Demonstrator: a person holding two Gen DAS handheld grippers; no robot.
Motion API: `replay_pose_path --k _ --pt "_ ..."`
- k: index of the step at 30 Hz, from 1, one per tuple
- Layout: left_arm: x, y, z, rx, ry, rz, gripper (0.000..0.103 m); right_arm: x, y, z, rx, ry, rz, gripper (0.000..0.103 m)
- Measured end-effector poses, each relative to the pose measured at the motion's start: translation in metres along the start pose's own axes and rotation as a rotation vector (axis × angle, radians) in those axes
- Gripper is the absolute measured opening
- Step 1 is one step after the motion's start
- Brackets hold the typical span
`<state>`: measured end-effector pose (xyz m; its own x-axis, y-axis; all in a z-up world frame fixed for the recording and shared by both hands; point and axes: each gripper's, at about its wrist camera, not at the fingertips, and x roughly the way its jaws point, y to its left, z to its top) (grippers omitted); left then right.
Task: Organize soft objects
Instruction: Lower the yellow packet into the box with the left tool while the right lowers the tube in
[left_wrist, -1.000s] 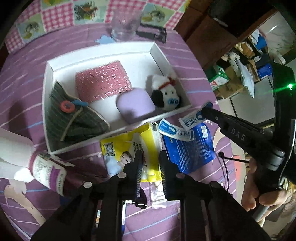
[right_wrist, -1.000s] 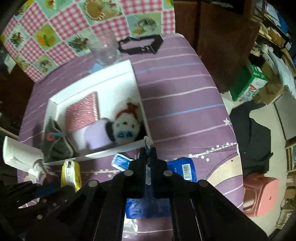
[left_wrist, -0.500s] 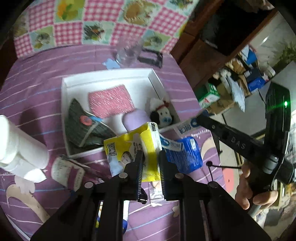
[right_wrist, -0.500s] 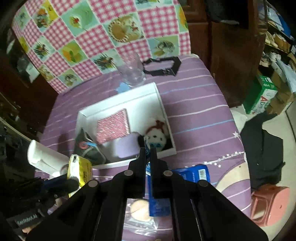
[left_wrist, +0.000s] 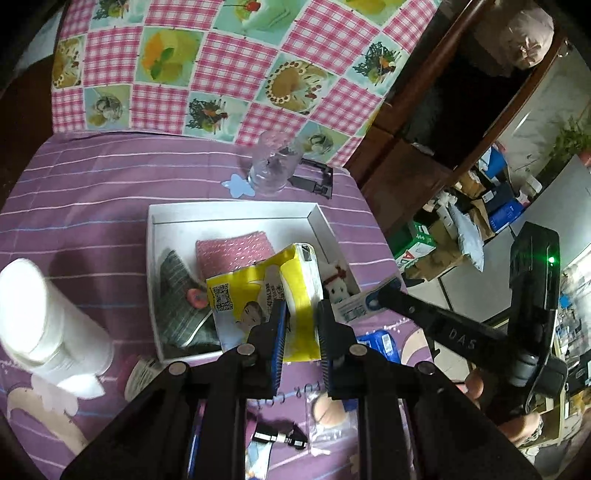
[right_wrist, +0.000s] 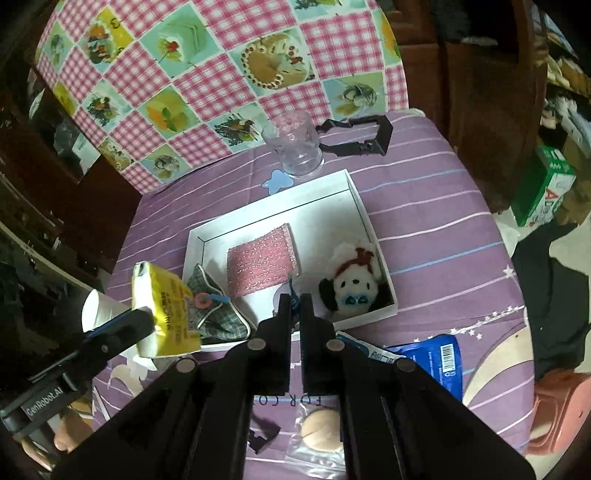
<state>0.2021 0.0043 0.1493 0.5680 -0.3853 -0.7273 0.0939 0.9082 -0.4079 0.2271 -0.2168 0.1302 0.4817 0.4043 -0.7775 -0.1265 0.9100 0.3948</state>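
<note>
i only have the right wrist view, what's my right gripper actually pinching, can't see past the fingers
Observer: The left wrist view shows the right gripper shut on a small white and blue sachet, held above the near right corner of the white box.
Operator: is the yellow pack really gripped or just resting
Observer: The left gripper is shut on the yellow tissue pack, pinching its lower edge, and the pack is up off the cloth.
Operator: anything hidden under my gripper
Observer: Yes, a small black and silver clip lies on the purple cloth beneath the left gripper.
</note>
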Motion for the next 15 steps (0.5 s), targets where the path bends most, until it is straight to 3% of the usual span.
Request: replay_pose_path --k 7,12,15 --pt "0.039 -0.003 0.008 -0.017 0.01 -0.041 0.016 0.002 -0.021 0.005 0.104 -0.032 0.003 0.005" --pt "0.074 0.002 0.008 -0.045 0.075 0.053 0.016 0.011 -0.032 0.008 0.148 -0.014 0.004 0.005" --pt "0.09 0.0 0.006 -0.042 0.102 0.06 0.016 0.016 -0.034 0.008 0.161 -0.004 0.011 0.005"
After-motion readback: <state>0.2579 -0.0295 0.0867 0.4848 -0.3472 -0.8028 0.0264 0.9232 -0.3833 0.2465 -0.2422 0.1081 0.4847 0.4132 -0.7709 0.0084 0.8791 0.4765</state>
